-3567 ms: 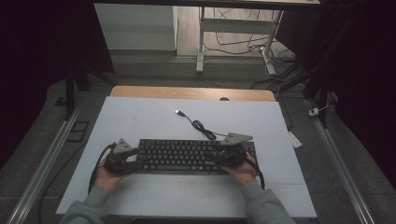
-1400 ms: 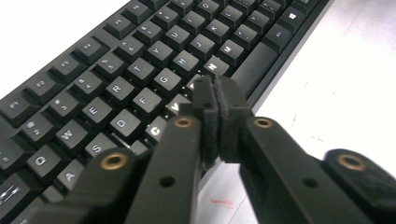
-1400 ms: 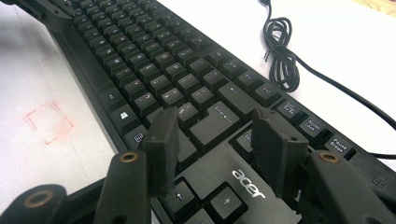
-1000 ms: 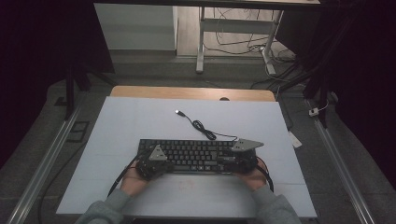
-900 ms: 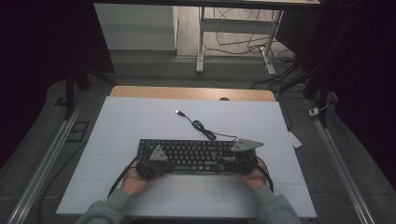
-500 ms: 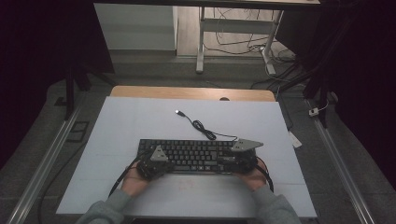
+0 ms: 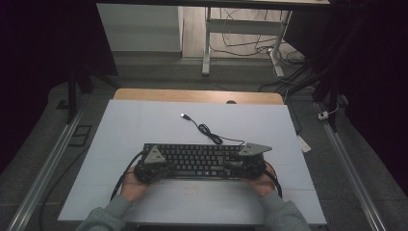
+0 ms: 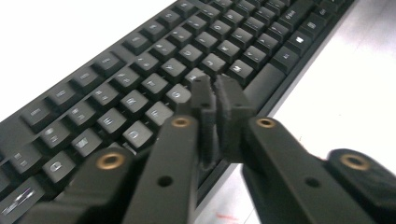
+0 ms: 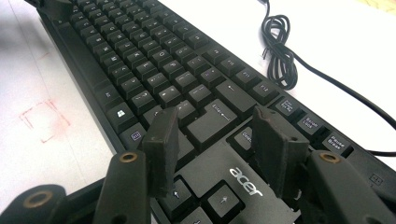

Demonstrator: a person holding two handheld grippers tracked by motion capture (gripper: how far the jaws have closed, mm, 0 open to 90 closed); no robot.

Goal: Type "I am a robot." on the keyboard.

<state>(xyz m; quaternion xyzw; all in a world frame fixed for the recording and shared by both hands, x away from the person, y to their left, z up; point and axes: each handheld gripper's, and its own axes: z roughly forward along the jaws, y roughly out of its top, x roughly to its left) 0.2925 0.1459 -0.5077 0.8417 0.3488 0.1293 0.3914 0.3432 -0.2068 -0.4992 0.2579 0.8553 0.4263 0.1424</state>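
A black keyboard (image 7: 196, 160) lies low of centre in the high view, on the pale sheet covering the table (image 7: 144, 120), its thin cable (image 7: 204, 129) looping away toward the upper middle and ending in a loose plug. The left gripper (image 7: 153, 169) sits at the keyboard's lower-left part, above the letter rows; in the left gripper view its jaws stand nearly together with only a slit between the pads, having just been parting a little, and nothing sits between them. The right gripper (image 7: 244, 164) hangs over the lower-right end, jaws apart with nothing caught, straddling the bare panel with the maker's name near the arrow keys. It looks like key-pressing work, so I'd say the narrow tip should come down square on a single cap and not bridge two neighbours, while the other gripper stays off the keys. The caps are matte, slightly dished squares with pale legends; the gripper pads look rough and rubbery, the arms smooth plastic with brass-coloured rivets.
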